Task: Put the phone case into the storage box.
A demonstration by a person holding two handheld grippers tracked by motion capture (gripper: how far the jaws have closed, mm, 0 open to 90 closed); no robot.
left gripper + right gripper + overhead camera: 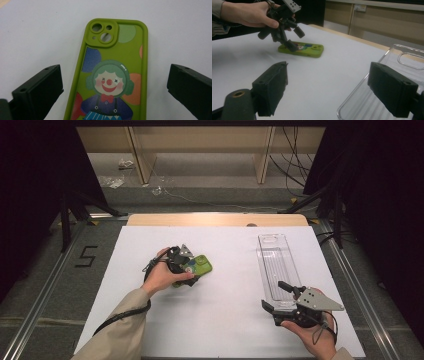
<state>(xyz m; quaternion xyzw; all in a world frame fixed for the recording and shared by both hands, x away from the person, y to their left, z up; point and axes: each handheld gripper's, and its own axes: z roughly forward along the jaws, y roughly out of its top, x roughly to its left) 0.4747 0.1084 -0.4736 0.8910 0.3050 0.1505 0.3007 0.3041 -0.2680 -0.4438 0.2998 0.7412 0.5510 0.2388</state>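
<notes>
at left, the left gripper (115,82) hovers with jaws spread wide astride the green clown phone case (112,72) lying flat on the white table (230,320), judged a pre-grasp; next, lower and close squarely. at right, the right gripper (281,296) waits open and empty by the clear tray (274,257).

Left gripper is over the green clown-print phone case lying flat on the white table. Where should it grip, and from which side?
Take the green clown-print phone case across its two long edges, mid-length below the camera bump, coming from above. It lies flat, printed back up, and the open left gripper already straddles its narrow width.
</notes>
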